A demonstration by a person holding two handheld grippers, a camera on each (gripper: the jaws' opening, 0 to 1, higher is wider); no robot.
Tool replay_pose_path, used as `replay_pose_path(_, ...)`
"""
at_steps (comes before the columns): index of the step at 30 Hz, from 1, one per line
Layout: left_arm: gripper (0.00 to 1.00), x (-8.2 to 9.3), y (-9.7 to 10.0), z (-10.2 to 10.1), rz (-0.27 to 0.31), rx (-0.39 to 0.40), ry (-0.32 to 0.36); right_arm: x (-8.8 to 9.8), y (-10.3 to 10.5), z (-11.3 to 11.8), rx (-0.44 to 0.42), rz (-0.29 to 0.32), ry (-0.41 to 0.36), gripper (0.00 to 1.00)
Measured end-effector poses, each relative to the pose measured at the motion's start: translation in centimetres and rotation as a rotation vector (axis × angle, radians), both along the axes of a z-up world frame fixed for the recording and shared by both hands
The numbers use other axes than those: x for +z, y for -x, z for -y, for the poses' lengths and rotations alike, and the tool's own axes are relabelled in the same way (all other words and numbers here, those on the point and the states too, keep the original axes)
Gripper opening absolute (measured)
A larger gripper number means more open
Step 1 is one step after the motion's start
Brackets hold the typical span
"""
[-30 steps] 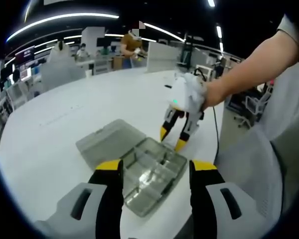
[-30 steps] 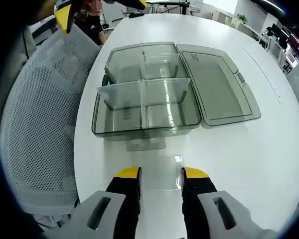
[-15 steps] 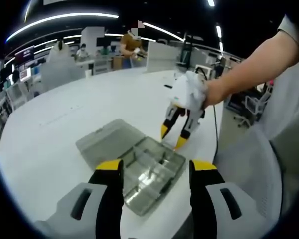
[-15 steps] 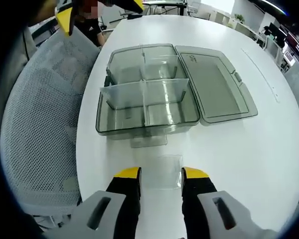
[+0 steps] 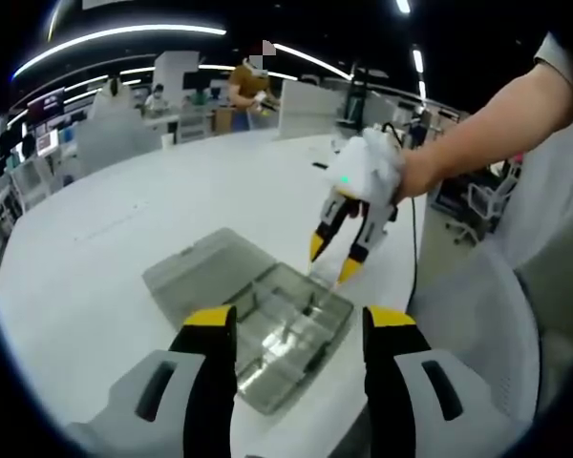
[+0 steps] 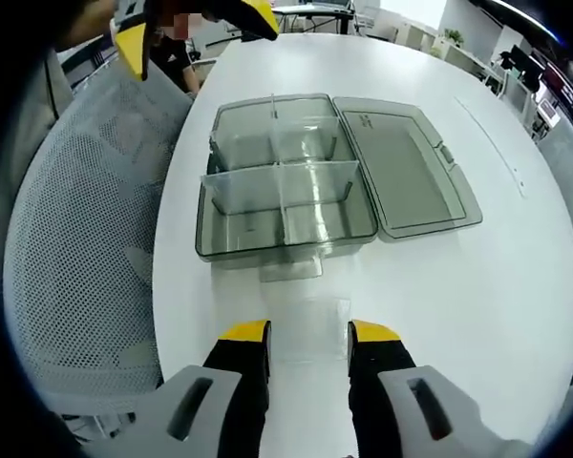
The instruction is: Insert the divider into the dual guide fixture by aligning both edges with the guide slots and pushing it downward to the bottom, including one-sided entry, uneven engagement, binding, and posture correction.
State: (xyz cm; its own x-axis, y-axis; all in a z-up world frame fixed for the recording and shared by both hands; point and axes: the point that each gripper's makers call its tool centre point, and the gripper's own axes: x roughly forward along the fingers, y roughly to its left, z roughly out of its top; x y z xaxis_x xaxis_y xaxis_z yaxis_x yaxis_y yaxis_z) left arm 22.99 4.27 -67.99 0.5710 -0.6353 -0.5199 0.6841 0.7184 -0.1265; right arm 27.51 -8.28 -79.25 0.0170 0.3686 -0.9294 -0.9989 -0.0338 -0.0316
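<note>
Your right gripper [image 6: 307, 334] clamps a clear divider [image 6: 310, 315] just short of the open compartment box [image 6: 286, 196] on the white table [image 6: 439, 286]; your left gripper [image 5: 288, 329], jaws apart and empty, hovers near the box's opposite side.

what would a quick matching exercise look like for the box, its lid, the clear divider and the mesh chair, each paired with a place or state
Column one:
1. compartment box
2. lid
3. clear divider
4. mesh chair

Column two:
A. held between the right tool's jaws
B. lying open flat on the white table
C. beside the table's edge
D. standing on the table, other dividers already inside

Pairs: 1-D, 2-B, 3-A, 4-C
</note>
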Motion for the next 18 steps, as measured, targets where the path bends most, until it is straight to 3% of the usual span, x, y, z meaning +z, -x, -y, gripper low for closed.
replay_pose_path(18,0.51,-0.5,0.7,0.4,-0.013,-0.002,0.009,1.7,1.1,-0.6,0.001,0.037,-0.032,0.27)
